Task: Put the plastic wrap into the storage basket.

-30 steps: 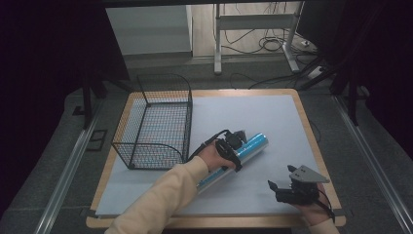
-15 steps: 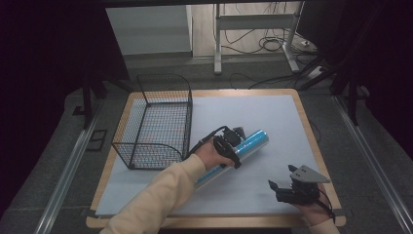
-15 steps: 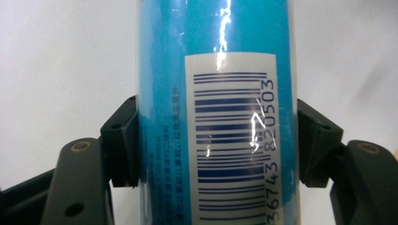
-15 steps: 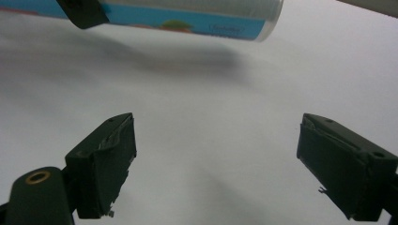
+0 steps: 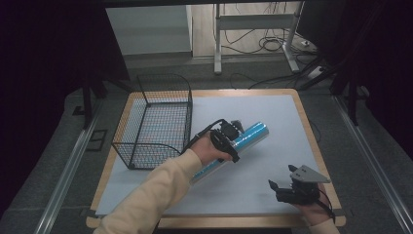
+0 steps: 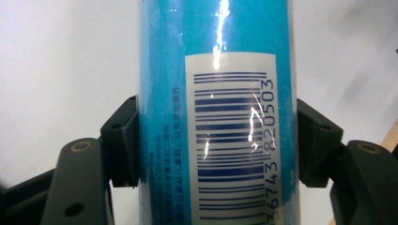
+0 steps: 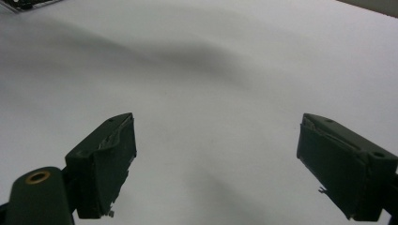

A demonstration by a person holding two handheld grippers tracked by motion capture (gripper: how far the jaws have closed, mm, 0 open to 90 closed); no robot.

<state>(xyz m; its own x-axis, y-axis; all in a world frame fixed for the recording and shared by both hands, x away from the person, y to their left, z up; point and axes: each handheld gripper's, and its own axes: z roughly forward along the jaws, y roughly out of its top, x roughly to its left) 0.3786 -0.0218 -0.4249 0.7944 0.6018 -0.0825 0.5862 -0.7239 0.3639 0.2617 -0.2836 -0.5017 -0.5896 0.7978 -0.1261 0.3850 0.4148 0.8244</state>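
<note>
A long blue tube (image 5: 246, 138) with silver ends lies slanted over the middle of the white table top, its upper end toward the back right. My left gripper (image 5: 233, 134) is shut on it near the middle. In the left gripper view both black pads press the sides of the blue tube (image 6: 216, 112), whose white barcode label faces the camera. My right gripper (image 5: 276, 189) rests near the front right edge, with its jaws wide apart. In the right gripper view, bare white surface lies between the jaws of the right gripper (image 7: 216, 164).
A black wire basket (image 5: 158, 122) stands at the left of the table, close beside the left hand. The wooden table edge (image 5: 311, 136) runs along the right. Beyond the table are a metal frame and cables on the floor.
The left hand has lifted the blue tube a little and carried it slightly toward the back. The right gripper has stayed where it was.
</note>
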